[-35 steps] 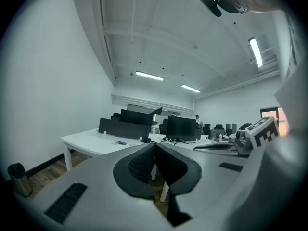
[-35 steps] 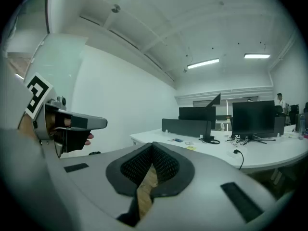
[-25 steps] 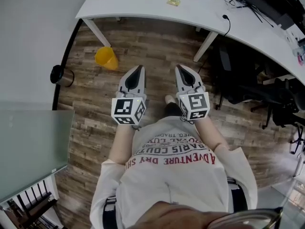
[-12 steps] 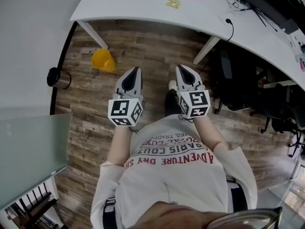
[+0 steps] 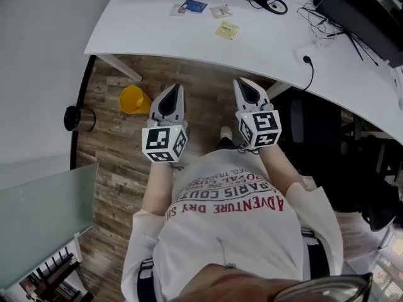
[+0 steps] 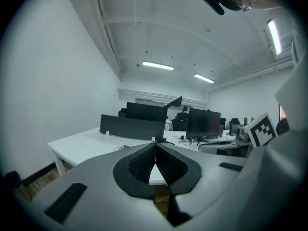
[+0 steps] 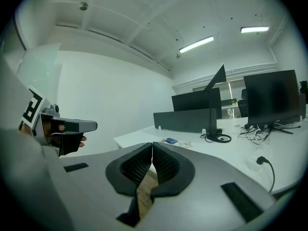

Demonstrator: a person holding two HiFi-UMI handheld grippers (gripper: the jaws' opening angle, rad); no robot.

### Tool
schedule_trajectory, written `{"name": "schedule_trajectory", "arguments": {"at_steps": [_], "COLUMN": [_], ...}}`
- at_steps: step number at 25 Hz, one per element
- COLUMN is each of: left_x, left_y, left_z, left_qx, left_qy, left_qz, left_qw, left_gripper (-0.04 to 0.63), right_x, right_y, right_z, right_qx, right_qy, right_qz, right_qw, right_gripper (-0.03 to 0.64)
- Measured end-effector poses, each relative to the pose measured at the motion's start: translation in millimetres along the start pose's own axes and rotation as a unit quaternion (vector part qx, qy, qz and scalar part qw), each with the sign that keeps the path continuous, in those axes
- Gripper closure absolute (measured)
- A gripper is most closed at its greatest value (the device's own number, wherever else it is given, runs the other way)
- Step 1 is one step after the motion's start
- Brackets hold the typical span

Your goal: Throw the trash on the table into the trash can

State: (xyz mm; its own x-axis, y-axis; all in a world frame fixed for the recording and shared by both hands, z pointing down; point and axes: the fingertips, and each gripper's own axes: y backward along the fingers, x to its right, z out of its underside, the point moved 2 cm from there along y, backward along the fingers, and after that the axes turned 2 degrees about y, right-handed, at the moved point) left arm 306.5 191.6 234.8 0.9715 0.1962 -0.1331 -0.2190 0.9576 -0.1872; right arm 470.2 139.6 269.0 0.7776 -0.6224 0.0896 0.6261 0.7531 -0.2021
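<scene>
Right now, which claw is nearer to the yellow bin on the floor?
Left. In the head view the left claw sits just right of the yellow bin; the right claw is farther right still.

- A white bench point(image 5: 145, 33) curves across the top.
- Four small bits of trash lie on it, near each other: a blue wrapper point(image 5: 194, 6), a little pale scrap point(image 5: 178, 9), a clear wrapper point(image 5: 221, 11) and a yellow packet point(image 5: 227, 29).
- A black cable point(image 5: 272, 4) is curled up to their right.
- A yellow trash can point(image 5: 133, 99) stands on the wooden floor point(image 5: 113, 162), by the bench edge.
- A dark round bin point(image 5: 78, 118) stands further left.
- The left hand-held gripper point(image 5: 177, 89) and the right hand-held gripper point(image 5: 243, 82) point at the bench, side by side, jaws together, holding nothing.
- Below is the person's white shirt point(image 5: 227, 231) with red letters.
</scene>
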Motion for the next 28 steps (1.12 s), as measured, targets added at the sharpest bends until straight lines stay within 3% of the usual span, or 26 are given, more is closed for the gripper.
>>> {"name": "schedule_trajectory", "arguments": {"at_steps": [4, 8, 18, 22, 28], "left_x": [-1, 0, -56, -86, -123], "left_y": [-70, -122, -252, -304, -366], "left_z": [-4, -1, -6, -5, 23], "left_qx": [-0.011, -0.034, -0.068, -0.088, -0.133], "left_qy": [0.007, -0.005, -0.043, -0.041, -0.015], "left_qz": [-0.003, 0.020, 0.080, 0.125, 0.162], "left_qw": [0.9999, 0.9992, 0.9935, 0.9874, 0.9777], "left_gripper": [0.572, 0.572, 0.572, 0.572, 0.572], "right_x": [56, 96, 133, 147, 169], "right_y": [-44, -81, -197, -250, -310], "right_z": [-1, 5, 25, 35, 62], "right_qx": [-0.028, -0.057, -0.131, -0.172, -0.223], "right_qy": [-0.007, -0.025, -0.054, -0.056, -0.069], "right_qz": [-0.004, 0.004, 0.004, 0.037, 0.088], "right_qw": [1.000, 0.998, 0.990, 0.983, 0.968], "right_gripper": [0.591, 0.591, 0.591, 0.591, 0.589]}}
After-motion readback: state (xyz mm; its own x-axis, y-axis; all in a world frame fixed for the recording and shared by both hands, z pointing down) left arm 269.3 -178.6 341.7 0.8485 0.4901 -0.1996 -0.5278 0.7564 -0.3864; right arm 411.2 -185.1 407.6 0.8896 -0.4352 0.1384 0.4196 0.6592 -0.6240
